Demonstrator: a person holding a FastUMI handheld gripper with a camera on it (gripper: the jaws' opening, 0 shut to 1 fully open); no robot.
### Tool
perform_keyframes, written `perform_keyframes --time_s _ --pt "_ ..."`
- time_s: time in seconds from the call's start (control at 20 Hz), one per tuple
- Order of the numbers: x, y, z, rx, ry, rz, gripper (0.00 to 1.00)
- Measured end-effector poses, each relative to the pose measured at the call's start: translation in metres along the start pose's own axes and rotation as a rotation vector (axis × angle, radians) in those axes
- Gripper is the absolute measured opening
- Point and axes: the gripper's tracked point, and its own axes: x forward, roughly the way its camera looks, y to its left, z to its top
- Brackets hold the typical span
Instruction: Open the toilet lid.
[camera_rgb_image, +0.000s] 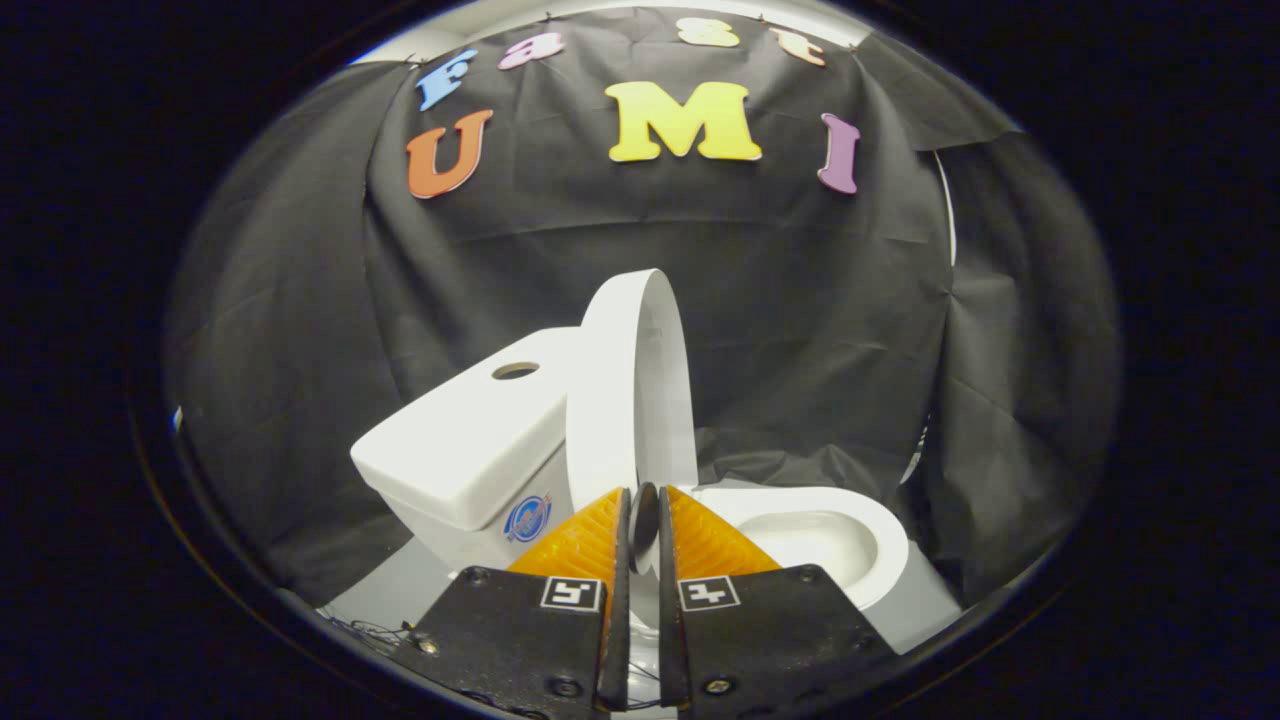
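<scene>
Standing nearly upright, the lid (630, 390) leans toward the tank (470, 440), beside the open bowl (820, 540). The gripper (644, 515) has its jaws nearly closed, pinching the lid's lower edge (so it seems). Next, probably: release, withdraw.

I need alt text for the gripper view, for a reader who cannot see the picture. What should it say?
A white toilet lid stands raised nearly upright beside the tank, leaving the bowl uncovered. The gripper is nearly closed, its fingers on either side of the lid's lower edge. Black cloth hangs behind the toilet.
</scene>
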Motion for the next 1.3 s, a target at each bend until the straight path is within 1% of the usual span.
perform_keyframes --time_s 0.05,0.1,0.15,0.2,0.25,0.35,0.4,0.45,0.55,0.6,0.75,0.9,1.05,1.15,1.25,1.3 --pt "0.000 0.000 0.000 -0.030 -0.002 0.009 0.18" --pt "0.001 0.003 -0.004 -0.061 -0.004 0.011 0.19" --pt "-0.003 0.000 -0.002 -0.099 -0.025 0.012 0.24" --pt "-0.007 -0.001 0.000 -0.128 -0.055 0.018 0.27" --pt "-0.012 0.000 -0.004 -0.149 -0.081 0.029 0.35" --pt "-0.021 0.004 -0.005 -0.169 -0.129 0.077 0.54" --pt "-0.029 0.003 -0.007 -0.170 -0.145 0.091 0.58" --pt "-0.037 -0.001 -0.006 -0.168 -0.167 0.103 0.68" --pt "-0.057 -0.015 -0.004 -0.143 -0.232 0.085 0.87" --pt "-0.067 -0.021 -0.002 -0.125 -0.262 0.085 0.88" --pt "-0.098 -0.046 -0.001 -0.064 -0.328 0.068 0.99" --pt "-0.128 -0.086 -0.009 -0.022 -0.360 0.028 1.00" --pt "-0.153 -0.129 -0.024 0.013 -0.363 -0.003 1.00" --pt "-0.169 -0.163 -0.034 0.026 -0.373 -0.046 1.00" --pt "-0.184 -0.198 -0.054 0.048 -0.358 -0.112 1.00" --pt "-0.192 -0.212 -0.063 0.066 -0.359 -0.129 1.00"
